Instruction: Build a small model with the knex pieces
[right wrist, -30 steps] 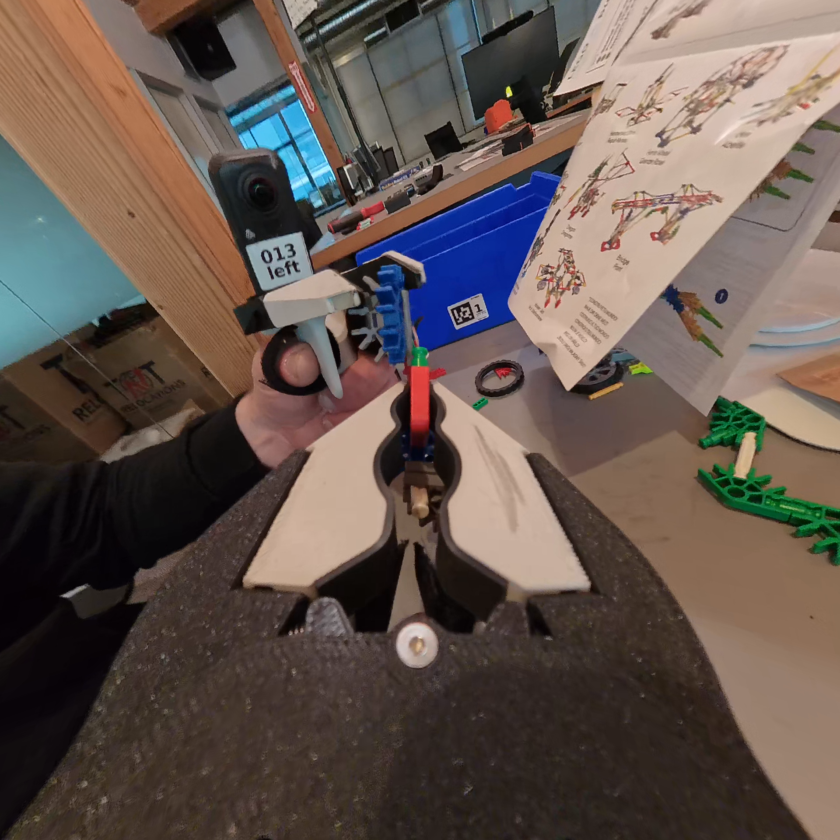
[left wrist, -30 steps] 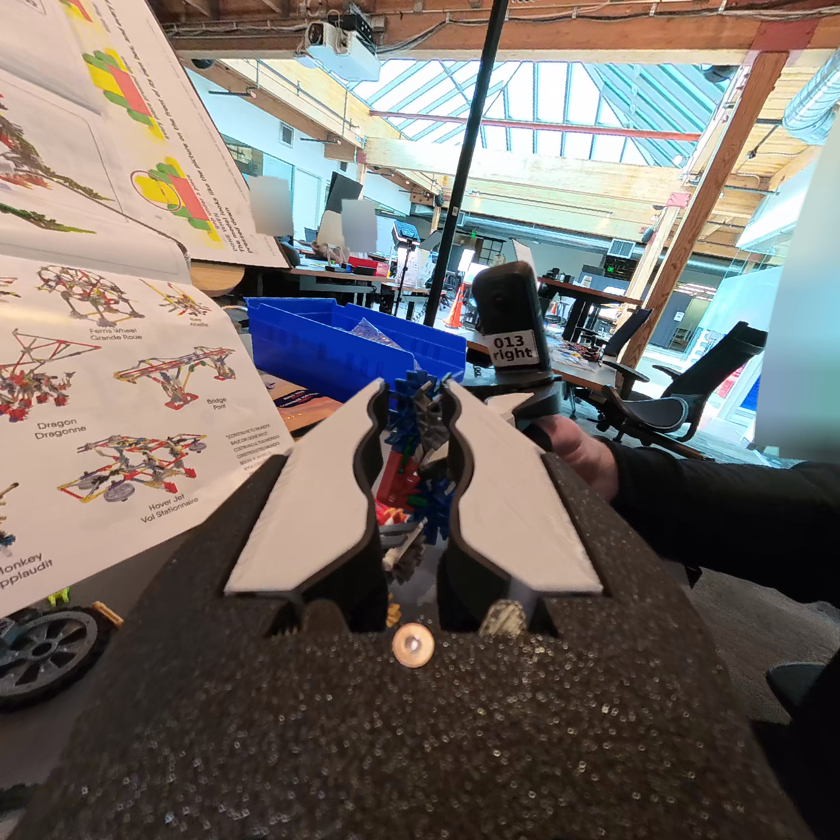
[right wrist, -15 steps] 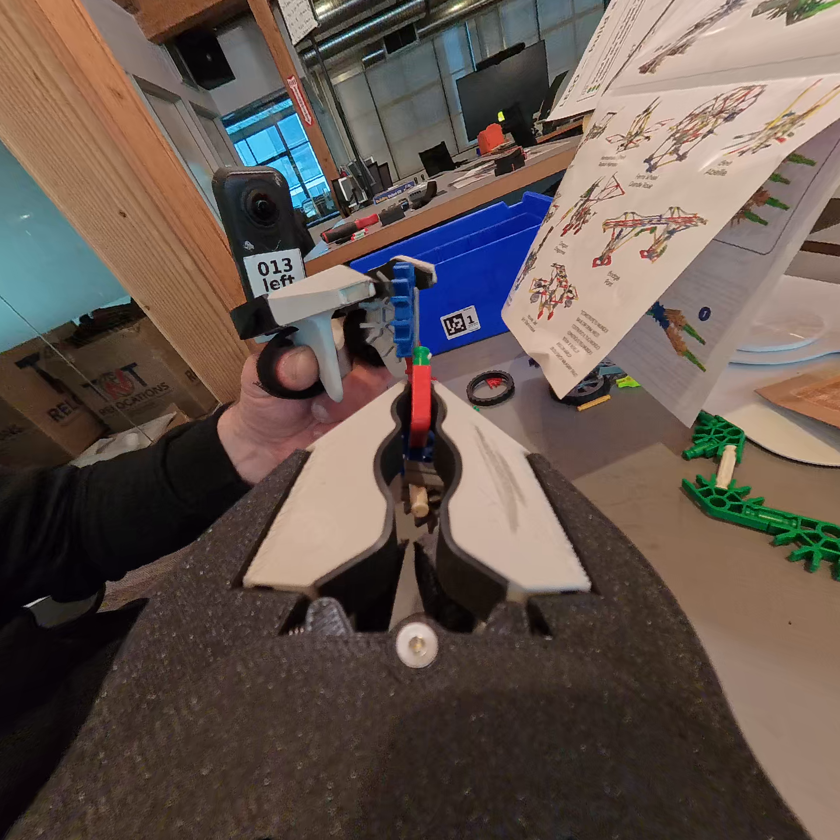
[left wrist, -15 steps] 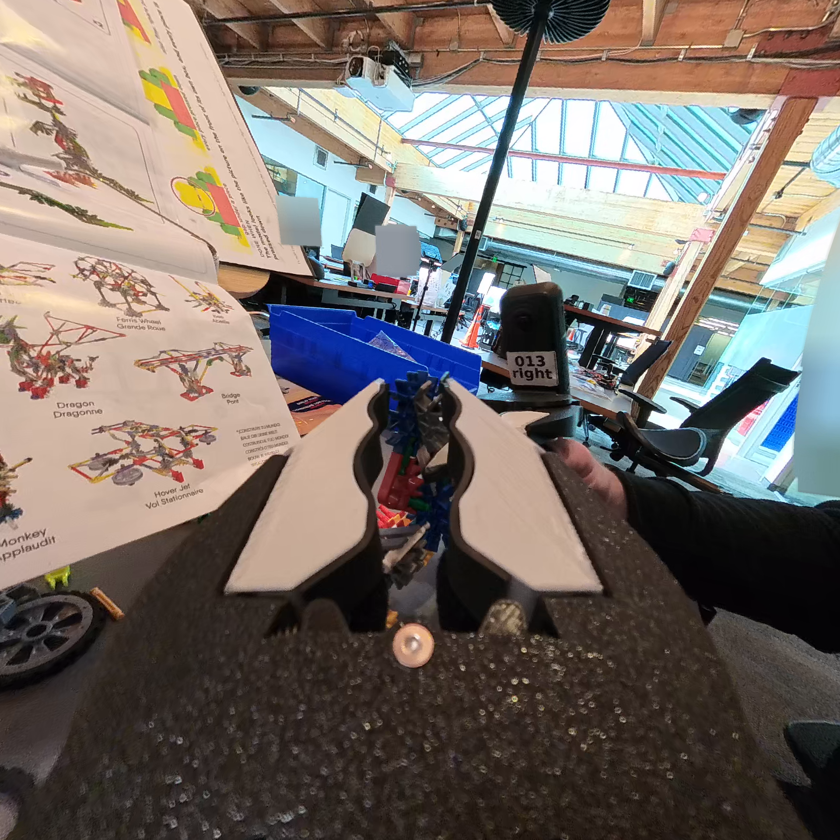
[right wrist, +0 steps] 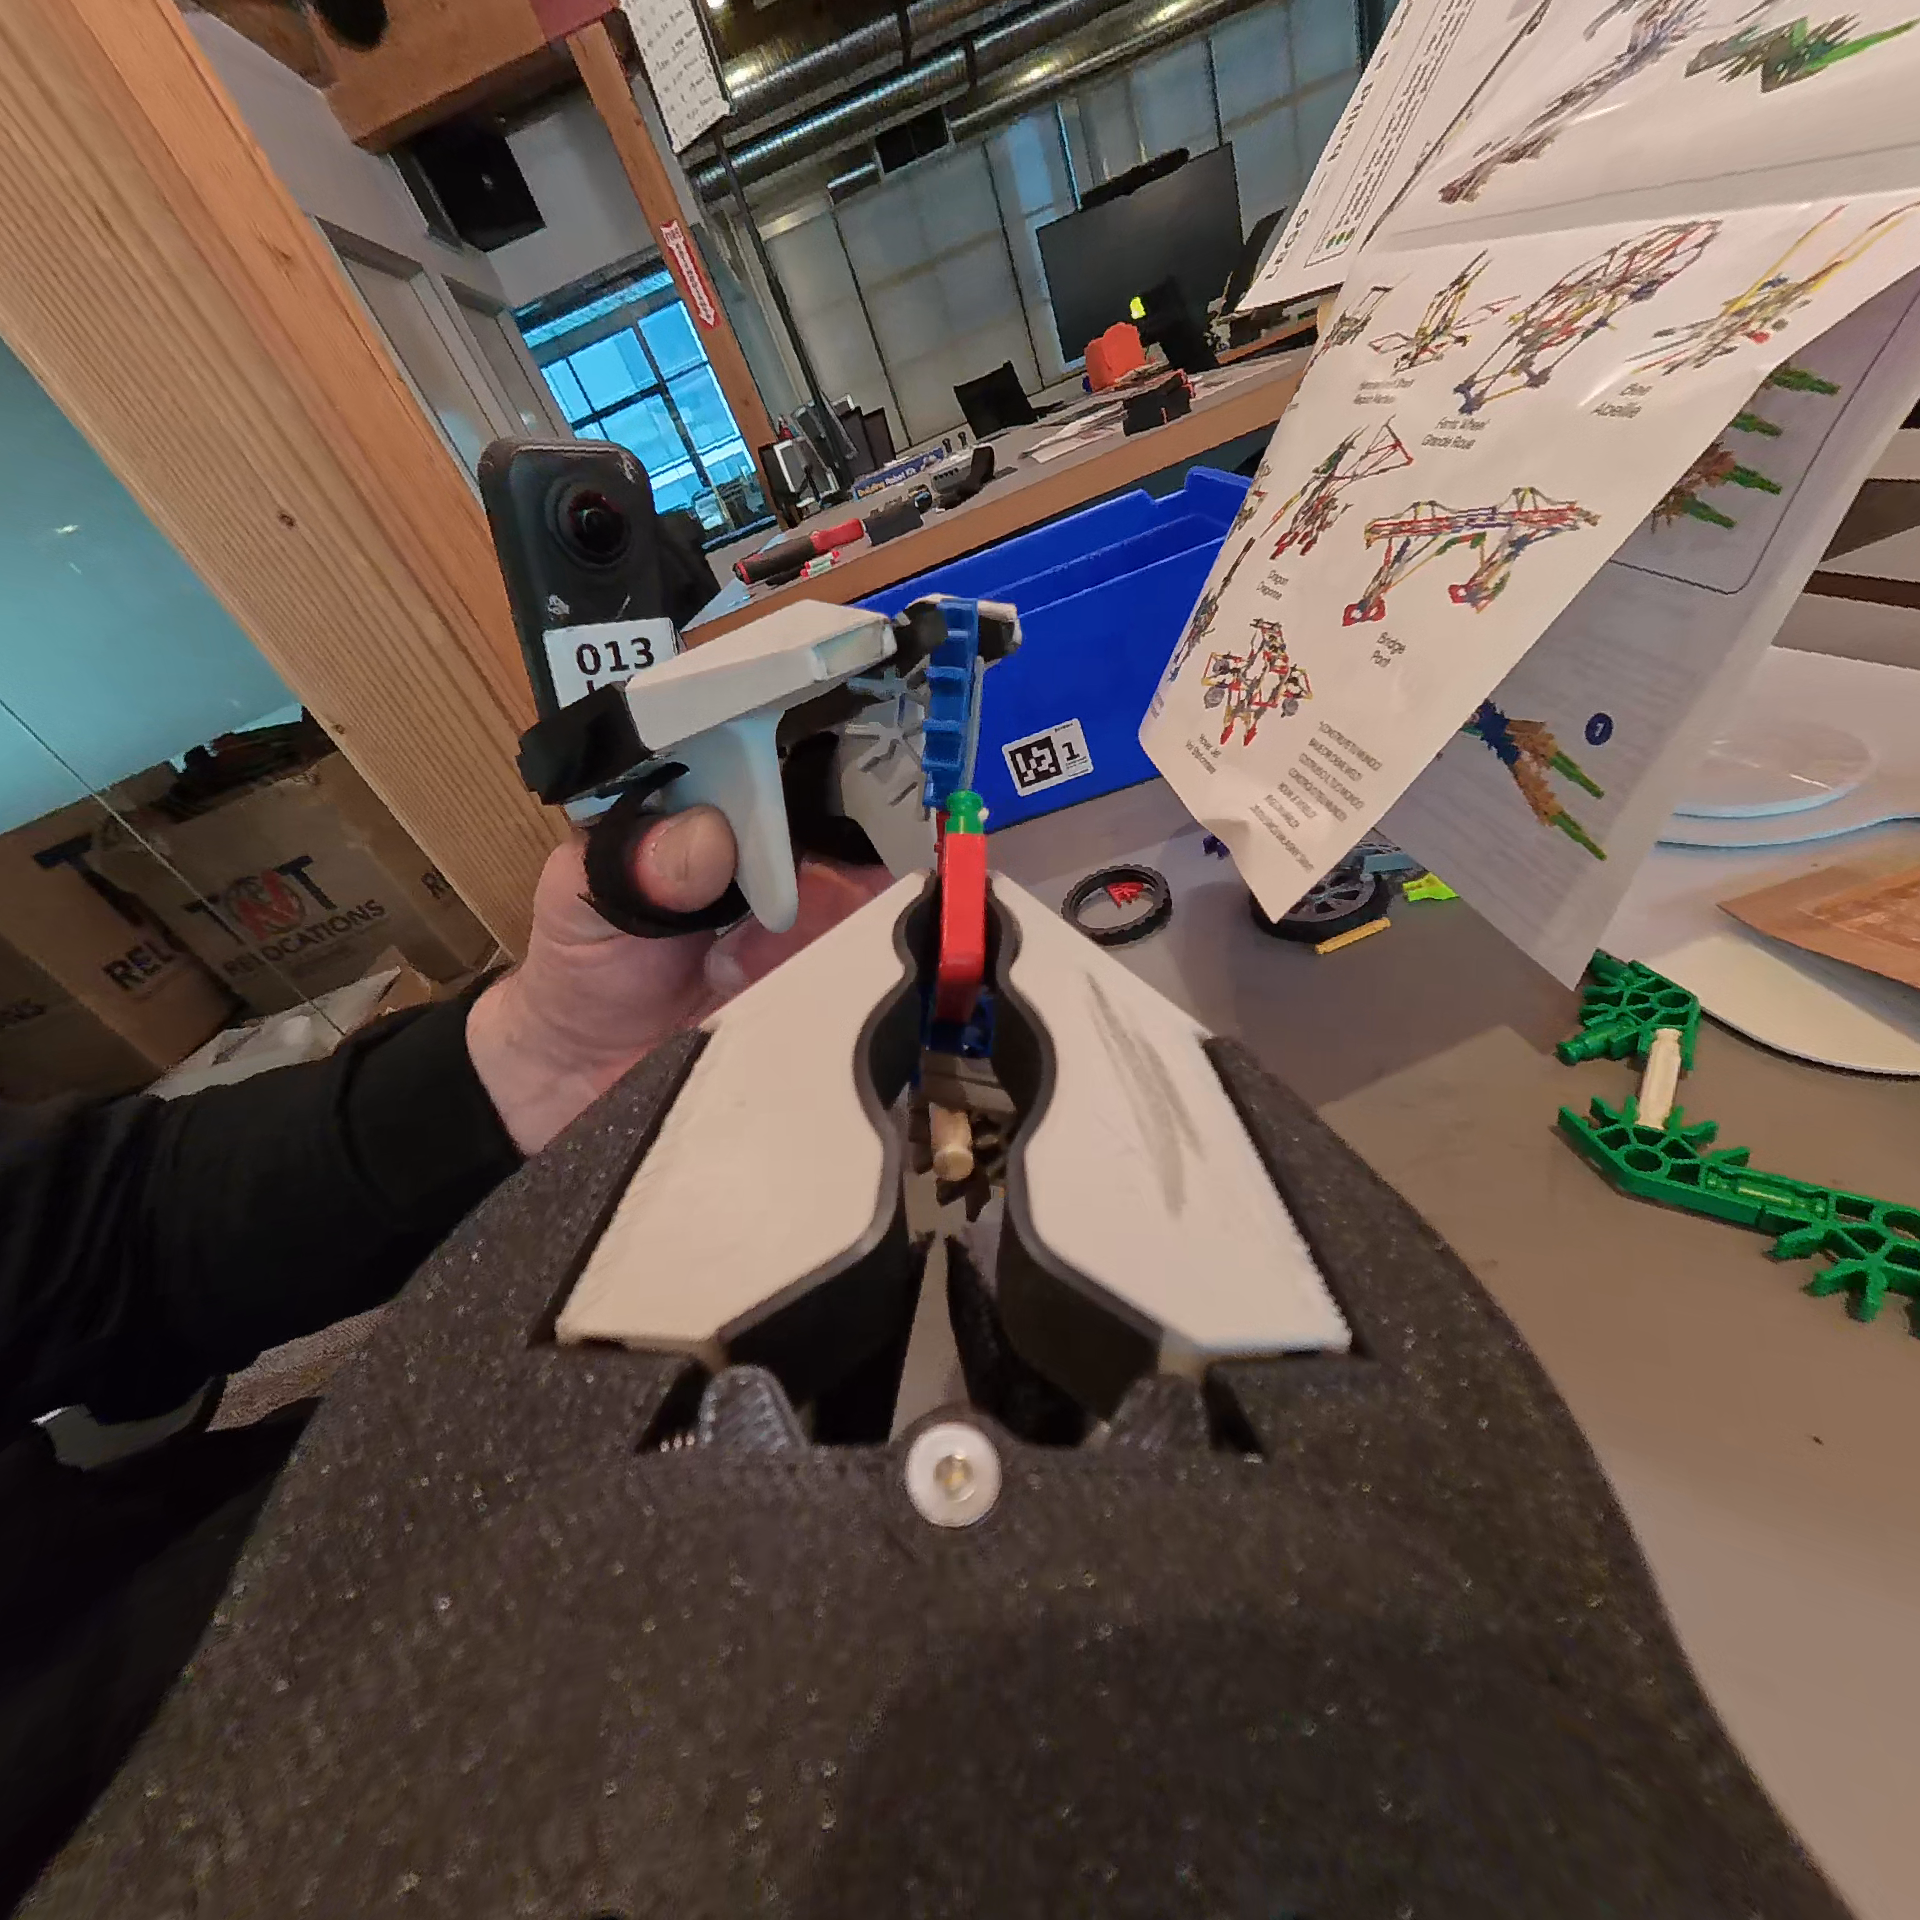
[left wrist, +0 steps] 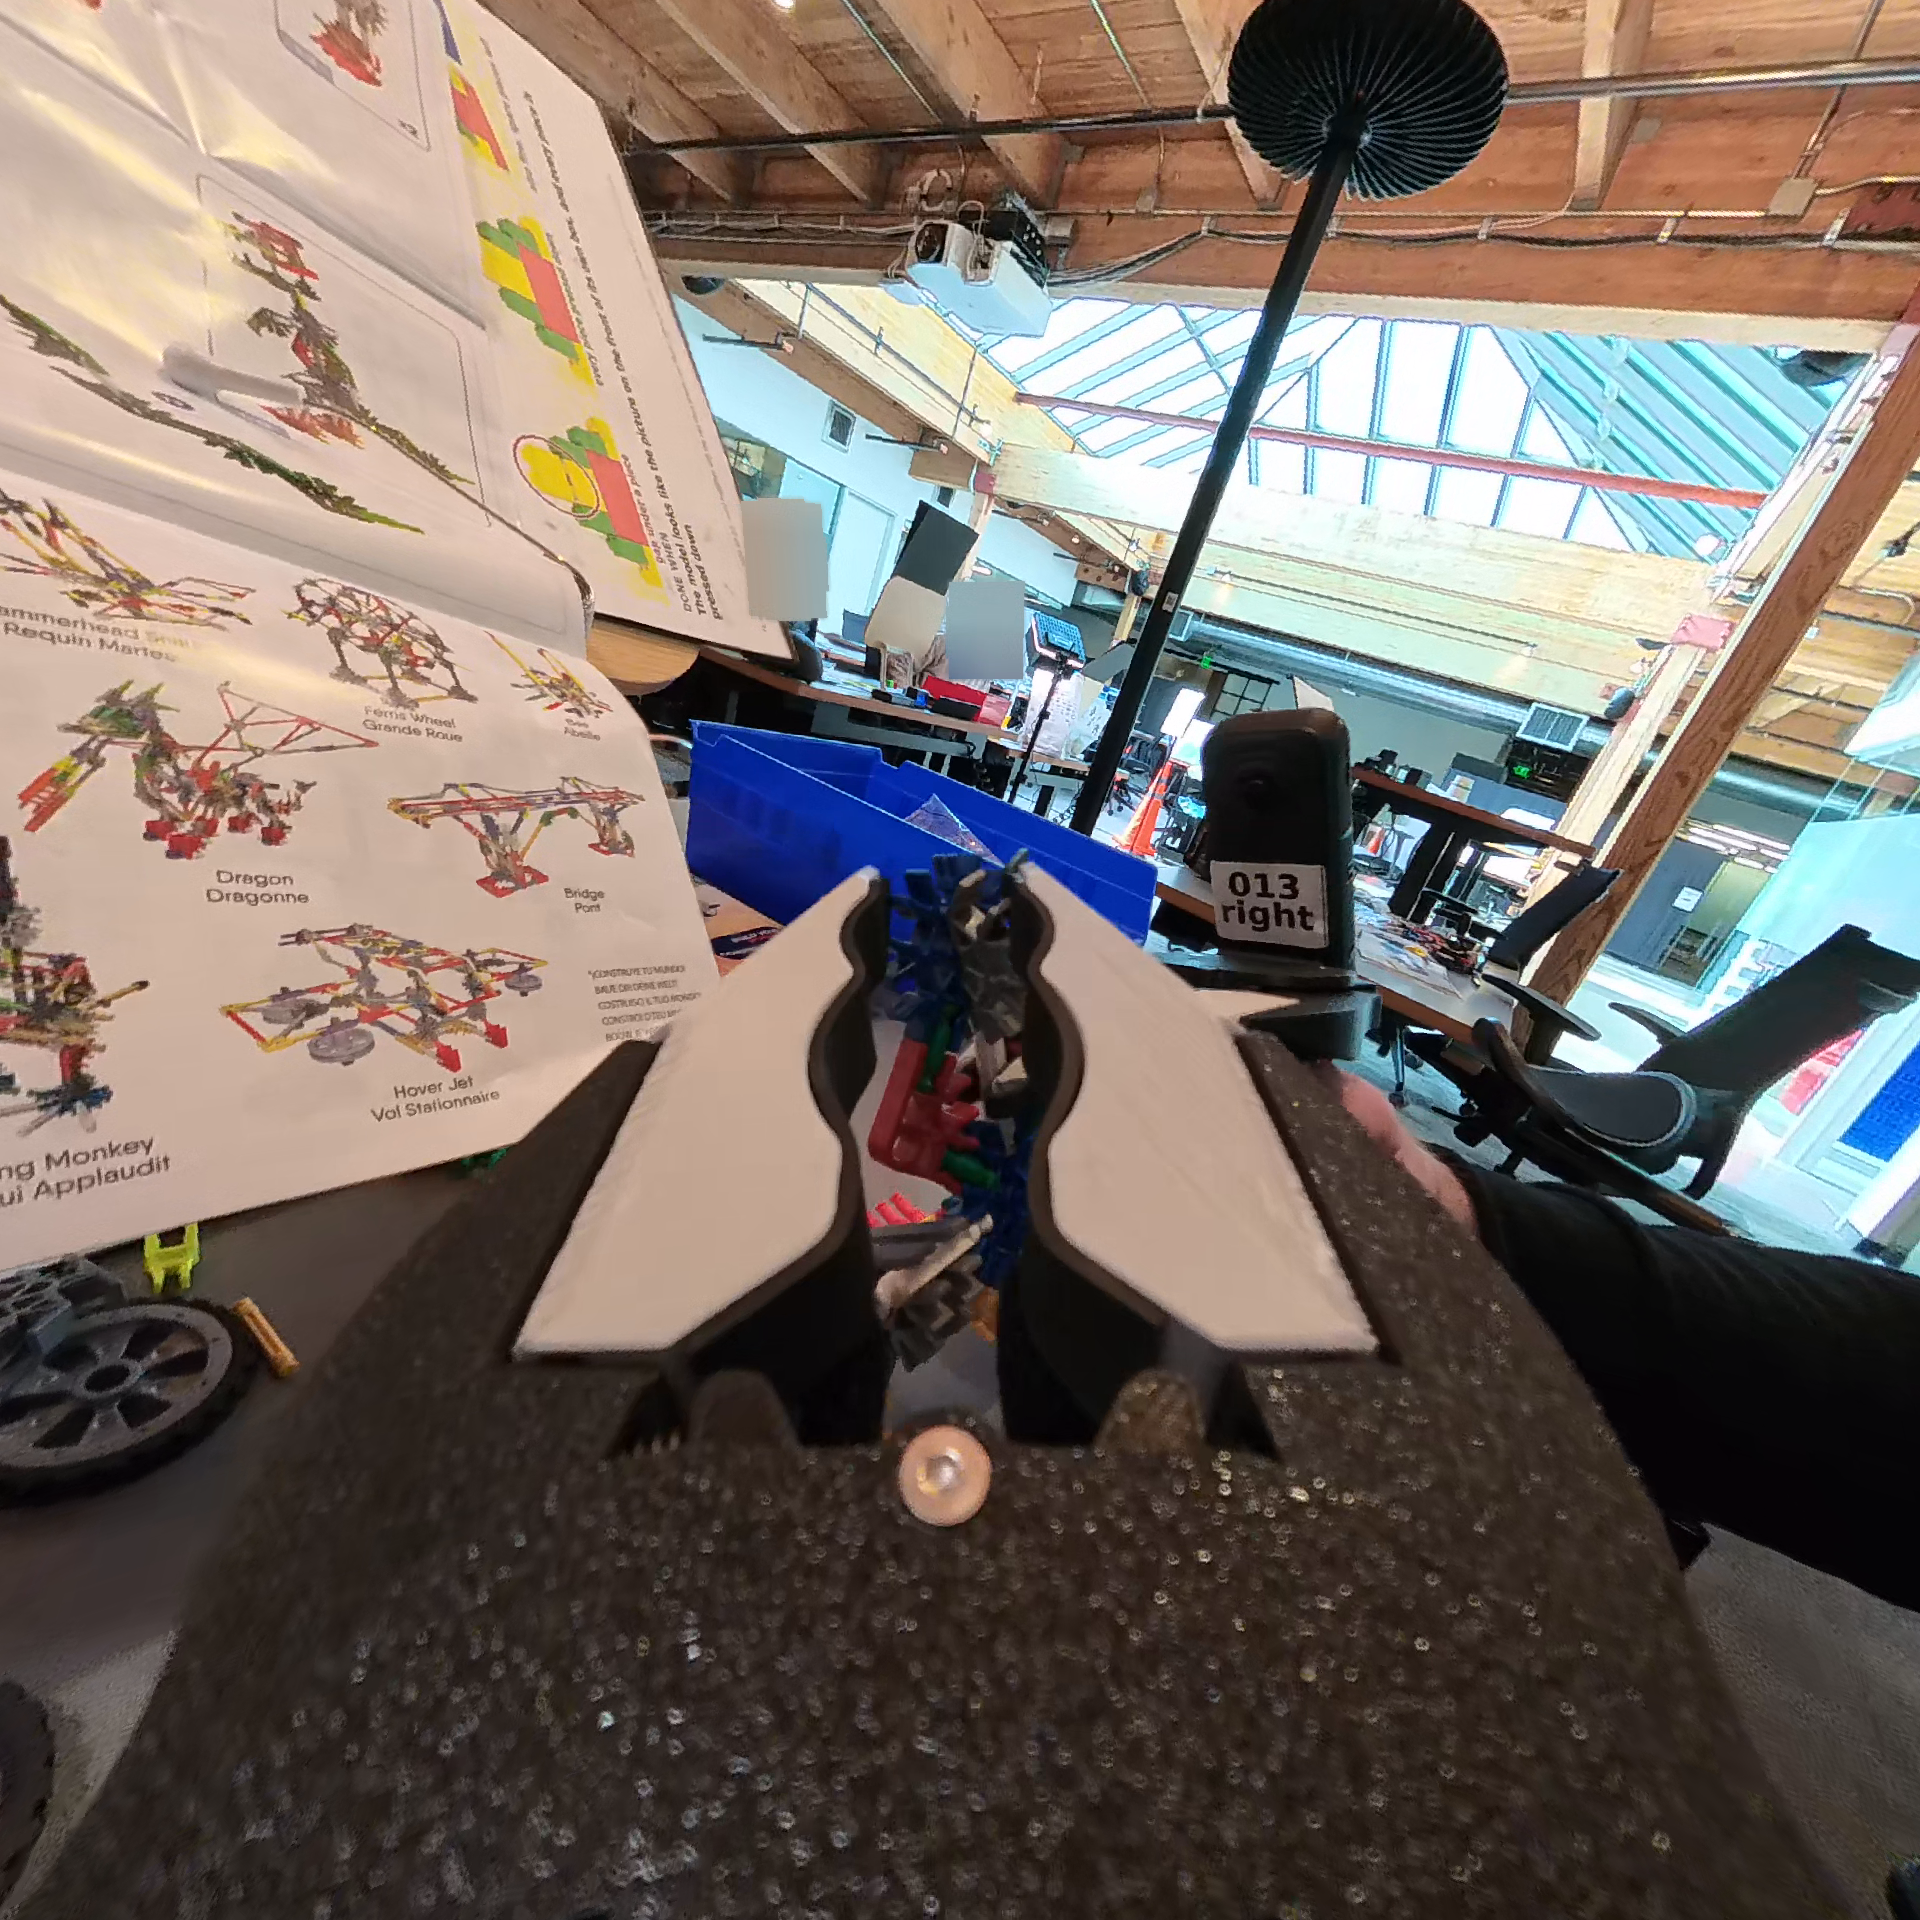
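Gripping from the left, the left gripper [left wrist: 951,914] has its white fingers [left wrist: 727,1091] pressed onto a blue-and-grey connector cluster [left wrist: 961,935], pinched right at the tips; seen from the right wrist view, the same gripper [right wrist: 951,634] holds that cluster [right wrist: 951,696] as a blue toothed piece standing roughly upright, edge-on. Directly below and just in front of it, the right gripper [right wrist: 961,904] is clamped on a red rod piece [right wrist: 958,914] whose long axis runs up and away from the jaws, ending in a green tip [right wrist: 964,805]. That green tip sits just under the lower edge of the blue piece, almost touching; whether they are in contact cannot be told. The two held parts therefore lie nearly in one line, red below, blue above, with both grippers held up off the grey table [right wrist: 1507,1195].

Further right in the right wrist view, a blue bin [right wrist: 1091,623] stands behind the grippers, a black tyre ring [right wrist: 1117,904] lies on the table, and a propped instruction sheet [right wrist: 1507,520] leans over a small wheel [right wrist: 1330,904]. At the far right, a green connector chain [right wrist: 1745,1184] lies flat, well apart from both grippers. In the left wrist view, a larger black wheel [left wrist: 104,1382] rests at the left edge below the sheet [left wrist: 312,831].
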Tool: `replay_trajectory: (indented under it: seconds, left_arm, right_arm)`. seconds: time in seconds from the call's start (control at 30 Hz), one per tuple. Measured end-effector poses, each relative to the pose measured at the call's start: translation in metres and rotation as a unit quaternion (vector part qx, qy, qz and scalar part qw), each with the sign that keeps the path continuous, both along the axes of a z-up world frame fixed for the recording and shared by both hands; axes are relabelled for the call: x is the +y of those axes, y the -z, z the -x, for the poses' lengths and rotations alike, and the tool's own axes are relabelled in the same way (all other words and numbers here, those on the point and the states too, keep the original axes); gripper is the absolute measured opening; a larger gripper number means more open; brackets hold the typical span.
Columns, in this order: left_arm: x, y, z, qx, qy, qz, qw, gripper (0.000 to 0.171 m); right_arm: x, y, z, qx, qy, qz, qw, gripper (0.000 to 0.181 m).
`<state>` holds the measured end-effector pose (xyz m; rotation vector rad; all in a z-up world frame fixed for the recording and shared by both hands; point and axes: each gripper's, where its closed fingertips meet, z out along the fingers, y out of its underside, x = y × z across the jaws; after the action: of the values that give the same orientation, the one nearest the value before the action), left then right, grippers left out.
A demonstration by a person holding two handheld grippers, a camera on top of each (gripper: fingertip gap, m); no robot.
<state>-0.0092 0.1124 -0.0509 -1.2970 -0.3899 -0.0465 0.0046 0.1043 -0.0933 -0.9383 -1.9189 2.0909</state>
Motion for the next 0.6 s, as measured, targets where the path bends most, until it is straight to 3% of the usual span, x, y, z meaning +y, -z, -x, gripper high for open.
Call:
replay_trajectory:
  seconds: [0.6]
  left_arm:
    - [0.003,0.0105,-0.0043,0.011,0.013,0.042,0.999,0.02]
  right_arm:
    - [-0.001,0.0084,-0.0022,-0.007,-0.014,-0.033,0.999,0.003]
